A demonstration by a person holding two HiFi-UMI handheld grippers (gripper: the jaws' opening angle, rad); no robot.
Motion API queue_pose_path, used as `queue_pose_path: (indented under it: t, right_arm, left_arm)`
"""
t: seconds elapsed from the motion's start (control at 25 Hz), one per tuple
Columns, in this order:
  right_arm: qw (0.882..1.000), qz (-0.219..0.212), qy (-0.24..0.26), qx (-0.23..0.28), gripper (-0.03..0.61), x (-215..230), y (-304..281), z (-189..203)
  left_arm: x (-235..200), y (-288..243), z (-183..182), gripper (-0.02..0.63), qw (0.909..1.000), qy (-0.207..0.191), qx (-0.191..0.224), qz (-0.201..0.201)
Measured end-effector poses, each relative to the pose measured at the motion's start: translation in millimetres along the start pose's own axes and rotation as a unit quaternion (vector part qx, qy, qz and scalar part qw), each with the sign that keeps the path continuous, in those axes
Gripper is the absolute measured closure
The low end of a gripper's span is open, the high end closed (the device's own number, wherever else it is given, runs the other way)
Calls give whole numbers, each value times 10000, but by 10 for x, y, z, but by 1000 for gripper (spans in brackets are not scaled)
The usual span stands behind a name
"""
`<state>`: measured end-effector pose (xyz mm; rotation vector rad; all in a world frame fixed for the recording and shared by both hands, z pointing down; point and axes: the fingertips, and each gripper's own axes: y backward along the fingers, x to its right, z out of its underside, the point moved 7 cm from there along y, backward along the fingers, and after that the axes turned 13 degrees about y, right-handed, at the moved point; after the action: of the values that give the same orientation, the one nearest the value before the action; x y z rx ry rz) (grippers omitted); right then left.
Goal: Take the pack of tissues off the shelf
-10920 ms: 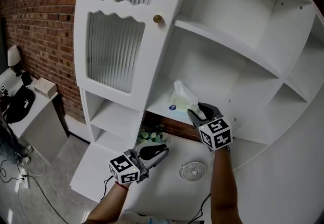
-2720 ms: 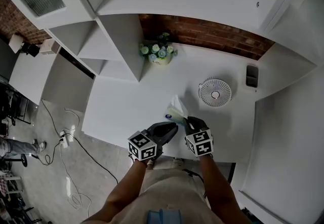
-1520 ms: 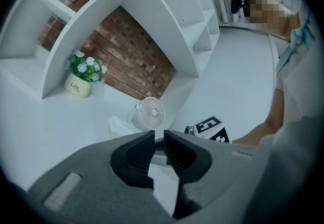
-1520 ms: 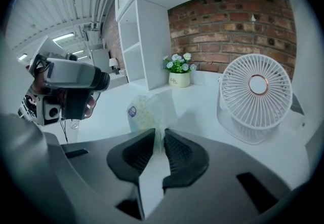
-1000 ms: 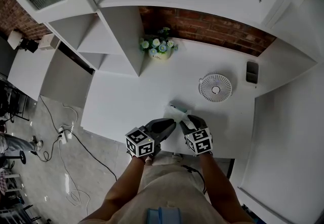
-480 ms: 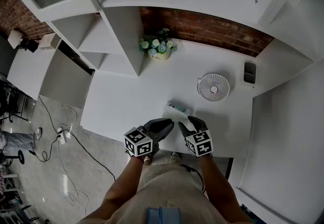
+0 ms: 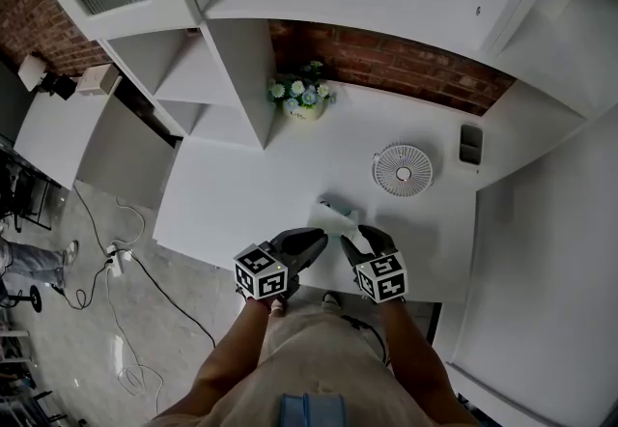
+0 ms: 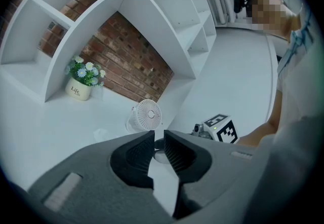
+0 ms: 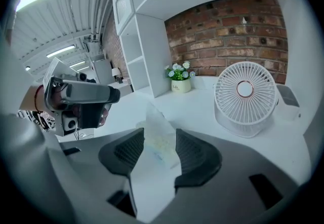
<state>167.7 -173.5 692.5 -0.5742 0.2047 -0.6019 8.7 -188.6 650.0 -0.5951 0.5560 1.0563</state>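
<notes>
Head view: a small soft pack of tissues (image 7: 331, 216) in pale plastic wrap lies on the white desk top (image 7: 232, 203), just below centre of the frame and off the white shelf unit (image 7: 232, 58) that fills the upper left. The right gripper (image 7: 355, 237) sits just below and right of the pack, its tips beside it. The left gripper (image 7: 319, 240) points in from the lower left, close to the pack. A round white table fan (image 7: 403, 169) stands right of centre, with a small dark box (image 7: 469, 143) further right. A white pot of flowers (image 7: 301, 99) stands above centre against the red brick wall (image 7: 386, 58).

Left gripper view: the left gripper (image 8: 159, 134) has its jaws drawn almost together, with only a thin slit between the ribbed pads and nothing in it. The fan (image 8: 149, 114) stands just above the tips and the flower pot (image 8: 81, 86) at mid left. The other gripper's marker cube (image 8: 221, 127) shows right of centre.

Right gripper view: the right gripper (image 9: 160, 133) has its jaws apart. They have just been opening, and the tissue pack (image 9: 161, 142) shows in the gap between the pads, resting on the desk. No squeeze on it shows. The fan (image 9: 245, 94) stands at the right, the flower pot (image 9: 179, 80) above centre, and the left gripper (image 9: 112, 95) at the left.
</notes>
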Motion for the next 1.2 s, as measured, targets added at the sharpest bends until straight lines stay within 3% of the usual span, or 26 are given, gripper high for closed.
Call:
queue_pose_path:
  t: [0.28,0.76,1.2]
  right_arm:
    - [9999,-8,43,101,381,-26,115,-51]
    - [9984,-97,234,503,548,-128,364,-206]
    - [9963,-222,378,745,563,-238,516,-384]
  left_arm:
    - [42,52,19,554,10000,-21,35,-41]
    - [147,118,24,554,9998,-113,93,-94]
    - [225,141,-21,554,9996,-263,83,-73]
